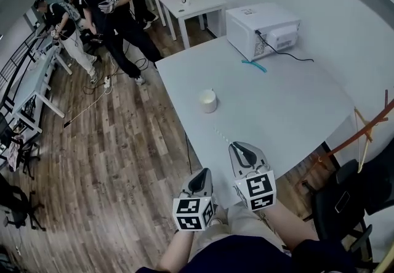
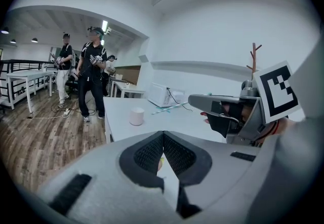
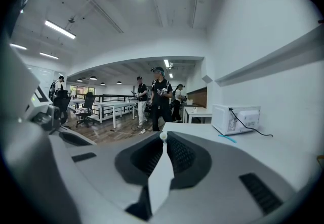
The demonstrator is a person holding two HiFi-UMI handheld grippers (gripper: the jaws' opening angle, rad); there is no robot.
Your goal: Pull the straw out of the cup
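White straw (image 1: 222,135) is out of the cup (image 1: 208,101), gripped by the right gripper (image 1: 237,145). It sticks out past the tips toward the cup, with a clear gap between them. Right gripper view shows the straw's end (image 3: 163,136) pinched at the jaw tips. Cup stands upright mid table (image 1: 295,111). Left gripper (image 1: 202,173) is clenched with nothing between its jaws, just beside the right one at the table's near edge. Microwave (image 1: 261,30) at far end, blue strip (image 1: 253,65) in front of it
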